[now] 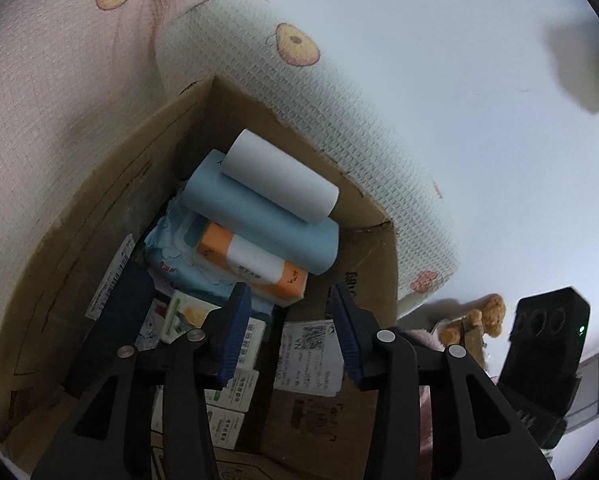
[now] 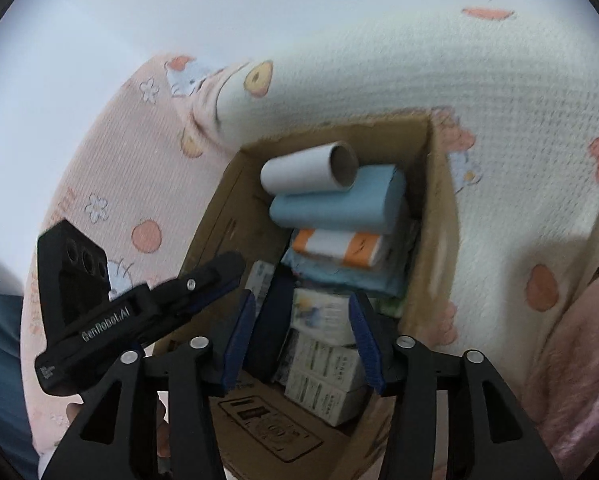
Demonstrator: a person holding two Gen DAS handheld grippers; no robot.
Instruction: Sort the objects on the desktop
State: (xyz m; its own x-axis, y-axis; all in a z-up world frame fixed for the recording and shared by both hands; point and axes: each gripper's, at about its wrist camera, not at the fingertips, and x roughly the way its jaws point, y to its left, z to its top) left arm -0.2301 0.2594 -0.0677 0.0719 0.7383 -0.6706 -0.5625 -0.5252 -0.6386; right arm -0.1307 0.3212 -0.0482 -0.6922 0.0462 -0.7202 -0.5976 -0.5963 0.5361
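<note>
Sorting appeared nearly finished: a cardboard box (image 2: 439,208), set on a patterned blanket (image 2: 499,100), was seen packed with a blue roll (image 1: 259,220), white paper tube (image 2: 307,172), orange tissue pack (image 1: 255,264) and small cartons (image 2: 323,376). Left gripper (image 1: 289,336) and right gripper (image 2: 301,344) were held agape and empty above it; withdrawal, or another item, was judged next.

A bed covered in a pink-and-cream cartoon-print blanket (image 2: 499,92) carries an open cardboard box (image 2: 439,216). The box rests directly on the blanket. A small teddy bear (image 1: 477,316) sits beyond the box.
</note>
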